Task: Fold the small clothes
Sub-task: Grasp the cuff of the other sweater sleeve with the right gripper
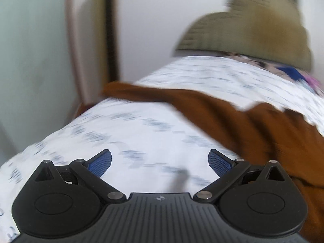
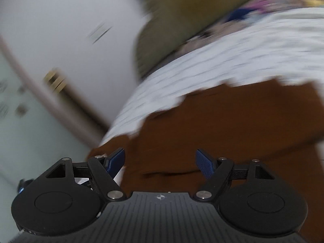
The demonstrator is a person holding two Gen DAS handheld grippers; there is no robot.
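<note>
Both views were smeared with motion blur, but the layout read clearly enough. The brown garment (image 1: 253, 121) lay spread on a bed under a white patterned sheet (image 1: 141, 125); in the left wrist view it ran from the middle of the frame down to the lower right, one long strip reaching toward the centre left. In the right wrist view the same cloth (image 2: 232, 125) filled the centre and right of the frame, its ragged upper edge against the sheet. An olive pillow (image 1: 253, 34) sat in the upper right.

The left gripper (image 1: 160, 162) had its fingers wide apart over bare sheet, nothing between them. The right gripper (image 2: 160, 162) was also spread, hovering above the brown cloth with its pads off the fabric.

The garment looked soft, light and limp, likely to sag and drag on the sheet. A corner or hem edge seemed the best place to pinch, one gripper at each end, so the fold stayed square.
</note>
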